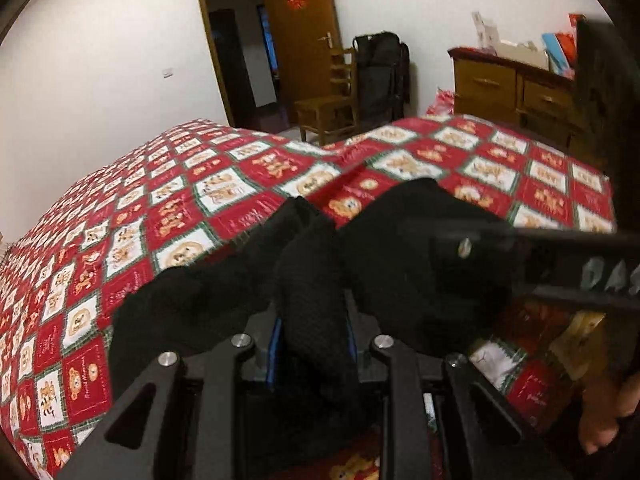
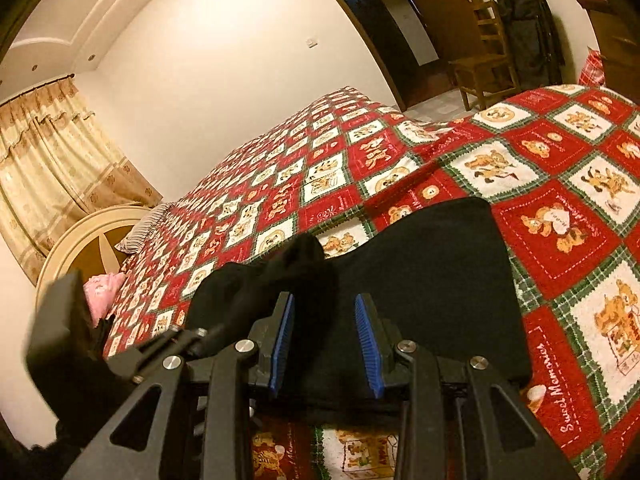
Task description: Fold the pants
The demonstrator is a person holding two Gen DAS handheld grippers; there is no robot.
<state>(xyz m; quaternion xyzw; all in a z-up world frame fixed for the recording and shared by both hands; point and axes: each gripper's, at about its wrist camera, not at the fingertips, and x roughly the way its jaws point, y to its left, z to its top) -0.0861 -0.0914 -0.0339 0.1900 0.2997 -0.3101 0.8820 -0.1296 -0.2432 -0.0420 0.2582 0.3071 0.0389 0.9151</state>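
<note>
Black pants [image 1: 400, 248] lie bunched on a bed with a red and white bear-pattern quilt [image 1: 160, 208]. My left gripper [image 1: 312, 332] is shut on a fold of the black fabric, which fills the gap between its blue pads. In the right wrist view the pants [image 2: 432, 280] lie flatter, with a lifted fold at the left. My right gripper [image 2: 326, 344] is open, its blue pads [image 2: 366, 344] apart just above the fabric's near edge. The right gripper's black body [image 1: 580, 272] crosses the left wrist view at the right.
A wooden chair [image 1: 332, 100], a black bag [image 1: 380, 72] and an open wooden door [image 1: 300, 40] stand beyond the bed. A wooden dresser [image 1: 516, 88] is at the right. A headboard [image 2: 84, 240], pillow and curtain [image 2: 52, 152] are at the left.
</note>
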